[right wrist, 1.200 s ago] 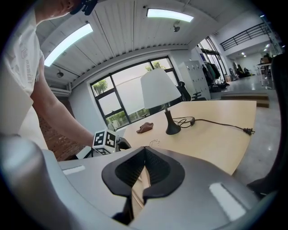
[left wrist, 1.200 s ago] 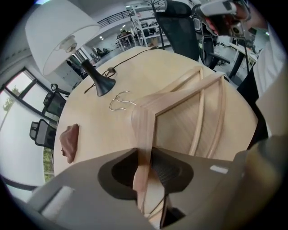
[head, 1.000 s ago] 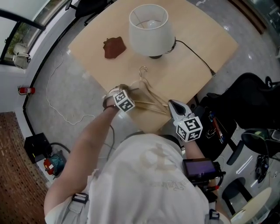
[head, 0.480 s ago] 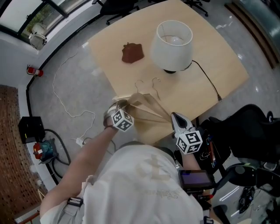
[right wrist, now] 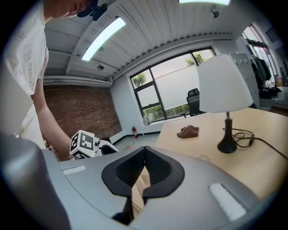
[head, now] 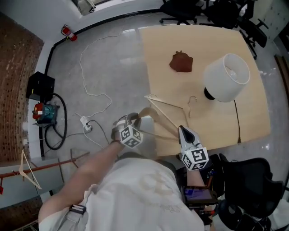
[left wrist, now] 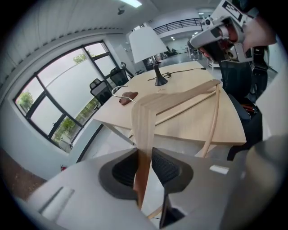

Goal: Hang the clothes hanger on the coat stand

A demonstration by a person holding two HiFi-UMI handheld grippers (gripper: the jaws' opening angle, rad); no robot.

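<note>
My left gripper [head: 128, 121] is shut on one arm of the pale wooden clothes hanger [head: 151, 113]. In the left gripper view that arm [left wrist: 145, 130] runs between the pads of the gripper [left wrist: 144, 157]. The hanger hangs in the air over the table's near corner and the floor. Its metal hook [head: 192, 101] points toward the lamp. A second thin hook [head: 151, 96] shows beside it. My right gripper [head: 184, 131] hovers close to the hanger's other end, jaws shut [right wrist: 143, 155], with nothing between them. At the lower left a reddish rod [head: 49, 164] carries a pale hanger [head: 26, 169].
The light wooden table [head: 180, 36] bears a white lamp [head: 226, 76] with its cord and a brown lump [head: 181, 62]. On the grey floor lie a black box [head: 39, 85], a red tool [head: 43, 112] and a white cable [head: 90, 88]. Black chairs [head: 189, 8] stand beyond the table.
The hanger has been lifted off the table and carried left with my left gripper still shut on it. The right gripper has followed. The head view has swung left toward the floor.
</note>
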